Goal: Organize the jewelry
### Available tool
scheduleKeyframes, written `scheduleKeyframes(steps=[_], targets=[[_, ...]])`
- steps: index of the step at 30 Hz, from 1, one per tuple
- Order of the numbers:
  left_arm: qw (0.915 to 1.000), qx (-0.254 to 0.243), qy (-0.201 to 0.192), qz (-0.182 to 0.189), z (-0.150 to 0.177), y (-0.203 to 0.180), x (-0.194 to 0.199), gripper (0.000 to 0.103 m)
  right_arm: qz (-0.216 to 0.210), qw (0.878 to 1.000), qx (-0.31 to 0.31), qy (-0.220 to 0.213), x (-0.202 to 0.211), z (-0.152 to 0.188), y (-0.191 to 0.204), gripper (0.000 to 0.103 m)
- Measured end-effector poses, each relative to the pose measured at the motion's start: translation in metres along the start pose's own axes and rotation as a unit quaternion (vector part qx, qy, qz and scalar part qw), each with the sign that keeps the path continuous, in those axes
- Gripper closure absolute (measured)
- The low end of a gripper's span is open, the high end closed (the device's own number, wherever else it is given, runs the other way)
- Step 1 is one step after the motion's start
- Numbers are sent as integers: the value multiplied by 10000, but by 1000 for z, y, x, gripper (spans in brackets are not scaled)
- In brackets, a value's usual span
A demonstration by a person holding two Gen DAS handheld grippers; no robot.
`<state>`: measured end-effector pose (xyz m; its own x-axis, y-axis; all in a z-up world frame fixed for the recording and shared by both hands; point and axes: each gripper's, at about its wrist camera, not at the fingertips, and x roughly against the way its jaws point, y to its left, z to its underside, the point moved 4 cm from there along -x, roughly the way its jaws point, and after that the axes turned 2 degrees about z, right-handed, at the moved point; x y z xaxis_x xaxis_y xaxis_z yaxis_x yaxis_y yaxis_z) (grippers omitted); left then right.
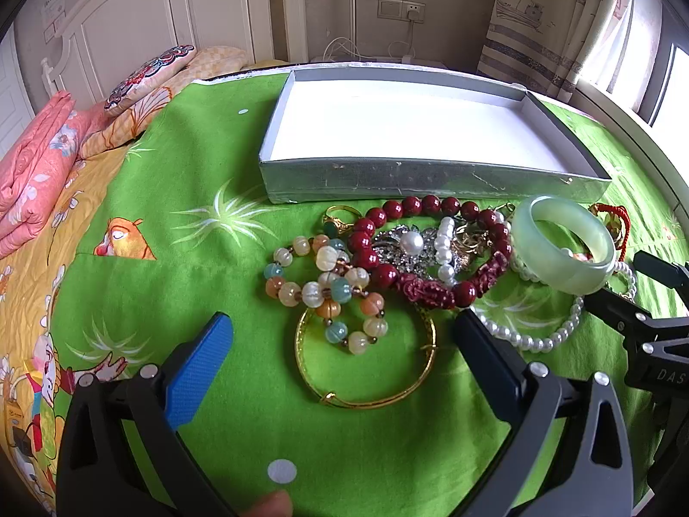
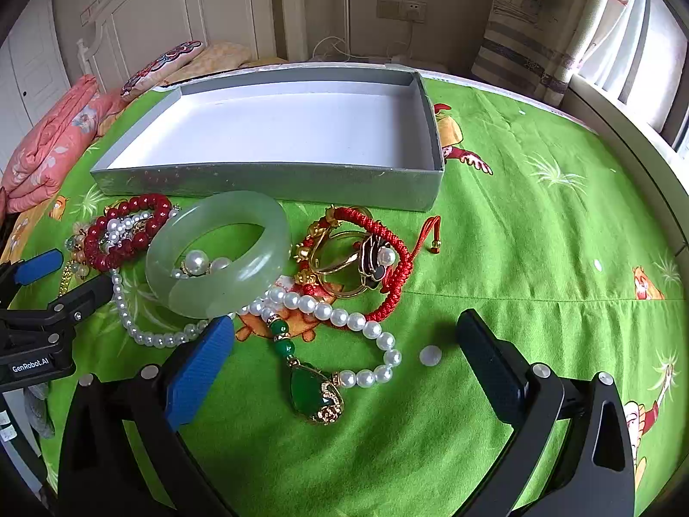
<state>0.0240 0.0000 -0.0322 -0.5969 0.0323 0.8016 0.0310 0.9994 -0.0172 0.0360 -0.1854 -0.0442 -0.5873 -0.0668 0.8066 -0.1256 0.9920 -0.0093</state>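
Only the right wrist view shows the green pendant [image 2: 316,394] on its pearl necklace [image 2: 327,314], lying between the spread fingers of the right gripper [image 2: 344,340], and the red cord bracelet [image 2: 383,267] wrapped round gold rings; a loose white bead [image 2: 430,355] sits just left of the black finger. Only the left wrist view shows the gold bangle [image 1: 366,362] in full, lying between the wide-apart fingers of the left gripper [image 1: 340,336], with the pastel bead bracelet [image 1: 327,288] draped over its far edge, the dark red bead bracelet [image 1: 430,250] and a sparkly pearl brooch [image 1: 409,245] beyond. Neither gripper holds anything. The pale jade bangle [image 2: 215,254] appears in both views, propped on pearls at the middle of the heap. All the jewelry lies on a green cartoon-print cloth [image 2: 538,237] over a bed, just near of the grey box [image 1: 430,181], whose white floor is bare. Far left are pink folded quilts [image 1: 30,181] and a white headboard [image 1: 150,13]; far right a curtain [image 1: 547,21] by a bright window. The cloth right of the heap is open up to the bed's edge.
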Motion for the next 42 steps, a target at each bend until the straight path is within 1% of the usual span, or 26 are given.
scheduleKeyframes(steps=[9, 42], targets=[[10000, 0, -1, -1, 0, 0, 0, 2, -14, 10000, 24, -5, 5, 2, -1, 4], [10000, -1, -4, -1, 0, 0, 0, 2, -10, 10000, 25, -9, 1, 0, -1, 4]])
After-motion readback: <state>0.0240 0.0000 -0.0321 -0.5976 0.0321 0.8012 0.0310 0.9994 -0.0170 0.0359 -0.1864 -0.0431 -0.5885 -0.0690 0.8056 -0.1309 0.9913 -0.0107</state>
